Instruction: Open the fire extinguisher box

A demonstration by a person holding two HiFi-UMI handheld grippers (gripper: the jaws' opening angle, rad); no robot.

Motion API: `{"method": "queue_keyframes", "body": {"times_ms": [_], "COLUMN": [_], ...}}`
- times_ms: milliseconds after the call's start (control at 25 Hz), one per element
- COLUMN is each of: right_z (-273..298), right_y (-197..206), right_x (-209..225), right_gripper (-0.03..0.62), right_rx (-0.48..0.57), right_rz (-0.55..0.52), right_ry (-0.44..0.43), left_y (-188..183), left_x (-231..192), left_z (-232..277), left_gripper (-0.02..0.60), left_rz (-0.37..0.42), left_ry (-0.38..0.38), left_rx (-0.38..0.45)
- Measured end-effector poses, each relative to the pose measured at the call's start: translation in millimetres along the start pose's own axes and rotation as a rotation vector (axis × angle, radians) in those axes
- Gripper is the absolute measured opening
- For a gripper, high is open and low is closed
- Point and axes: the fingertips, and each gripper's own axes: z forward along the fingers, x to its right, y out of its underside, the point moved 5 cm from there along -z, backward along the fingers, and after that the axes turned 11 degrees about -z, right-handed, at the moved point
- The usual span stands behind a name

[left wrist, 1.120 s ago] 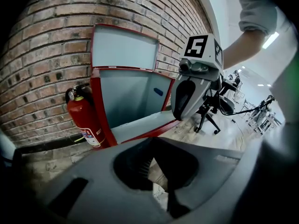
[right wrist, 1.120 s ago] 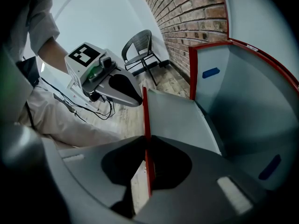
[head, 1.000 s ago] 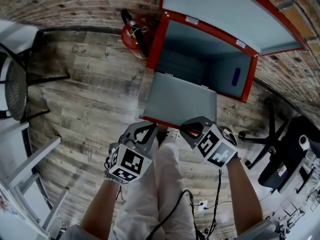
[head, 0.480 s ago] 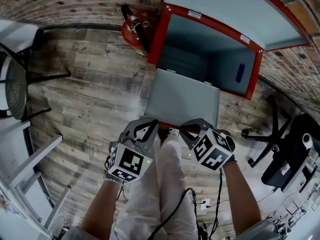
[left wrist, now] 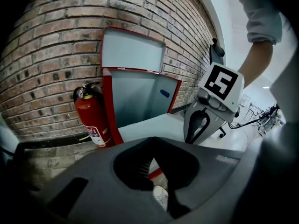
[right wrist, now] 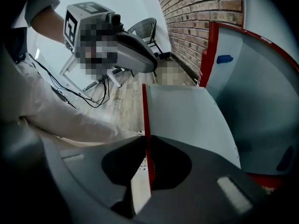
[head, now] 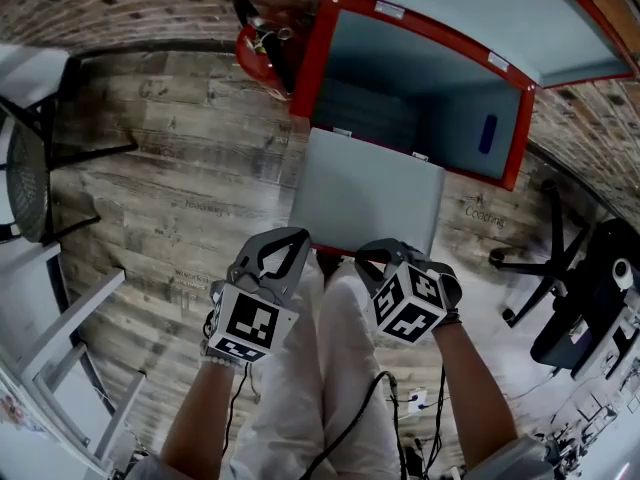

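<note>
The red fire extinguisher box [head: 305, 63] stands against the brick wall with its grey inside [head: 415, 98] showing. Its lower grey door [head: 365, 193] hangs swung out toward me, and another grey panel [head: 470, 8] is open above. My right gripper [head: 365, 253] is shut on the door's red front edge [right wrist: 145, 120], which runs between its jaws. My left gripper [head: 298, 238] hovers beside it at the door's left corner, shut with nothing in it. A red fire extinguisher [head: 262, 48] stands on the floor left of the box, also clear in the left gripper view [left wrist: 91, 118].
A dark mesh chair [head: 30, 168] stands at the left and a white frame [head: 60, 338] at the lower left. A black office chair [head: 580, 308] is at the right. Cables [head: 390, 408] lie by my white trouser legs [head: 330, 368] on the wood floor.
The right gripper has drawn back toward me and slightly left with the door edge in it, and the door has swung a little further out. The left gripper has dropped back slightly.
</note>
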Motion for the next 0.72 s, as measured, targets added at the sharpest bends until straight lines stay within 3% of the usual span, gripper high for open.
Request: {"method": "queue_keyframes", "body": {"times_ms": [560, 720], "right_z": [60.3, 72.1], "right_y": [22.1, 31.3], "right_x": [-6.1, 1.7], "right_gripper": [0.040, 0.006], "right_rx": [-0.082, -0.071], "right_rz": [0.041, 0.138], "right_ry": [0.022, 0.038], "left_y": [0.5, 3.6], "left_x": [-5.6, -9.6], "left_z": [14.1, 19.3], "left_gripper": [-0.001, -0.002], "left_rz": [0.028, 0.032], "left_ry": [0.009, 0.011], "left_rx": [0.017, 0.013]}}
